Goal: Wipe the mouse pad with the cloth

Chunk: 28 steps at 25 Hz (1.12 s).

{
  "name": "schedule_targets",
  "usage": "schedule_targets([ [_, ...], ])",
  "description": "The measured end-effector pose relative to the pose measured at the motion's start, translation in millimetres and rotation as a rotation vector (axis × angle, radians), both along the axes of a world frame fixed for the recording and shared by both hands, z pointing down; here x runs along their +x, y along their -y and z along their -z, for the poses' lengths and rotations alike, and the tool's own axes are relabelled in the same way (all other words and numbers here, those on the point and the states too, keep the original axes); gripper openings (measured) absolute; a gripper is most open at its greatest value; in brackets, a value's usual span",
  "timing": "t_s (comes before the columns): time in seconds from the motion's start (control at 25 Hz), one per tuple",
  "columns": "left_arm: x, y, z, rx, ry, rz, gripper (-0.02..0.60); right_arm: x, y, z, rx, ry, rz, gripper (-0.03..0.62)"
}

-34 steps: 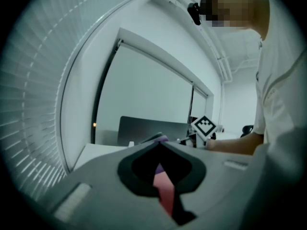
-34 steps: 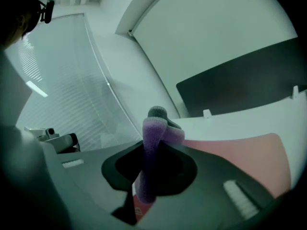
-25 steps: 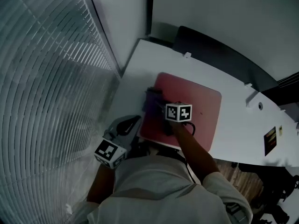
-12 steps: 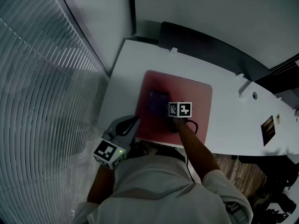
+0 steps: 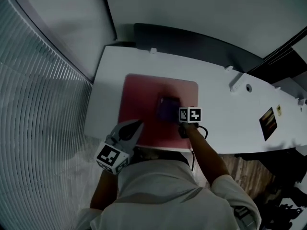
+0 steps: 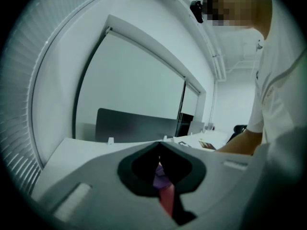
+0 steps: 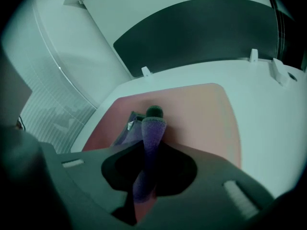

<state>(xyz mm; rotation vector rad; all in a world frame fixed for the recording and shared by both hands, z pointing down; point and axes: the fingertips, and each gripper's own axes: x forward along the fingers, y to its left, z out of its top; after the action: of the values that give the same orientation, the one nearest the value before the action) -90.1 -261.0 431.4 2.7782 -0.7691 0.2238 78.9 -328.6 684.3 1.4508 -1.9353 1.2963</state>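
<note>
A pink mouse pad [image 5: 141, 99] lies on the white desk [image 5: 225, 119]. A purple cloth [image 5: 168, 108] rests on the pad's right half, bunched between the jaws of my right gripper [image 5: 175, 113], which is shut on it. In the right gripper view the cloth [image 7: 149, 138] stands up between the jaws, and the rest trails left over the pad [image 7: 201, 114]. My left gripper [image 5: 134, 127] is shut and holds nothing, its tip over the pad's near left edge. Whether it touches the pad I cannot tell. Through its slit show a bit of cloth [image 6: 160, 176] and pad [image 6: 166, 200].
A dark partition panel [image 5: 192, 42] runs along the desk's far edge. A glass wall with blinds [image 5: 38, 104] stands at the left. A small dark card [image 5: 267, 120] and white clips [image 5: 235, 83] sit on the desk's right part.
My right gripper has dragged the cloth from the pad's left side toward its right half. The left gripper has stayed at the pad's near left edge.
</note>
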Motion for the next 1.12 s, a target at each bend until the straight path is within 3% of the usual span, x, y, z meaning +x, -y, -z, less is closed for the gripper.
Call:
schedule_targets([
  [0.36,83,-15,-10,0.006,0.01,-0.03,0.0,122,-38,-4,-0.001,-0.047,-0.08,0.057],
  [0.72,147,-38,-16,-0.021,0.013,-0.06,0.0,212,-81,-10,0.026,-0.134,-0.149,0.057],
  [0.92,141,-42,-13,-0.013,0.013,-0.085,0.0,215,-96,23,0.121,-0.08,-0.25,0.057],
  [1.12,103,-41,2,0.016,-0.006,-0.101,0.0,165,-94,83,0.275,0.057,-0.312,0.057],
])
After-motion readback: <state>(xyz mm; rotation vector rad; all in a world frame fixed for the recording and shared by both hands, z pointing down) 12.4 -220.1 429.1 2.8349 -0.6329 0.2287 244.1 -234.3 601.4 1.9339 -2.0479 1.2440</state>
